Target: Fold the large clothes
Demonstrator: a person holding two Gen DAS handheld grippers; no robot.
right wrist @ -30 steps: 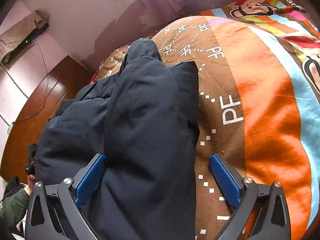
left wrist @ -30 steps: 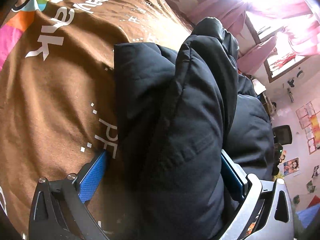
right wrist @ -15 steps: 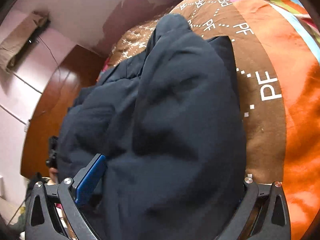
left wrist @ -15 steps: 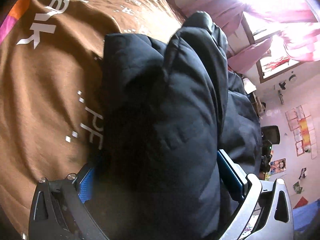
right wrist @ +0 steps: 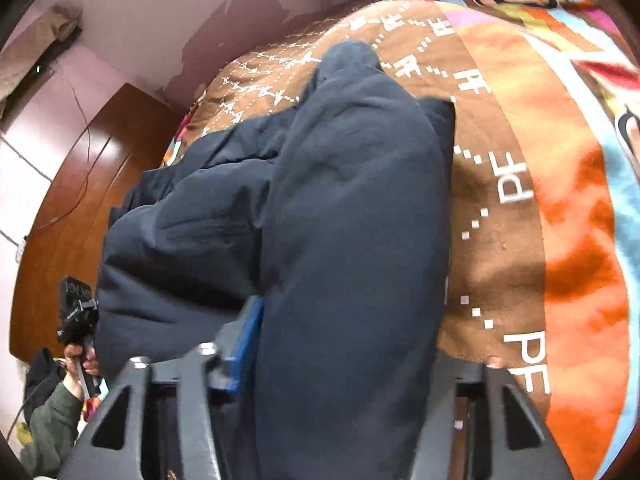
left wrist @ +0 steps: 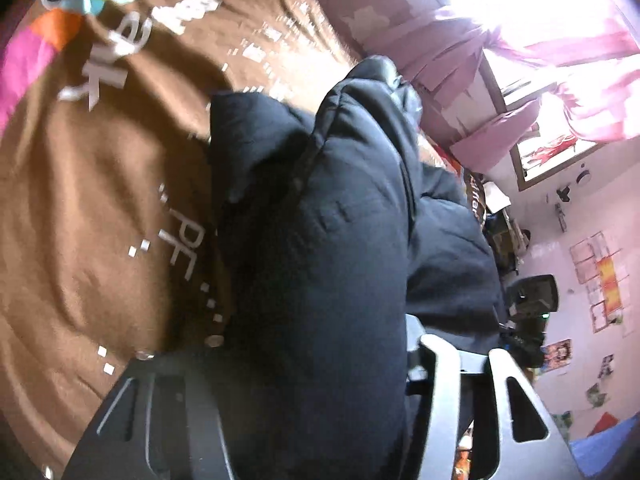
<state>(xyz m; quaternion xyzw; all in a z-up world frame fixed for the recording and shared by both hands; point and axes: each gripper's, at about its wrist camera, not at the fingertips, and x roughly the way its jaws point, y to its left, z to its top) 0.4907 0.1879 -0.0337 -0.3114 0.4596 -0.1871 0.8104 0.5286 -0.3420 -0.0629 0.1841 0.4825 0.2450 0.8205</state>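
Observation:
A dark navy padded jacket [left wrist: 340, 220] lies bunched in a thick fold on a brown and orange printed blanket [left wrist: 100, 200]. My left gripper [left wrist: 316, 340] has its jaws closing around the near end of that fold, and the cloth fills the gap and hides the pads. In the right wrist view the same jacket [right wrist: 352, 180] runs away from me up the blanket [right wrist: 560, 240]. My right gripper [right wrist: 352, 352] is also closing on the fold: its blue left pad [right wrist: 250, 340] presses into the cloth, and the other finger is hidden behind it.
A bright window with pink curtains [left wrist: 560, 60] and a wall with posters [left wrist: 600, 280] lie to the right of the bed. A wooden panel [right wrist: 80, 184] stands at the left, where a person's hand holds a small camera [right wrist: 76, 316]. Blanket lies bare beside the jacket.
Both grippers' jaws have drawn in from wide apart onto the jacket fold. Both have risen a little, and the fold has lifted with them.

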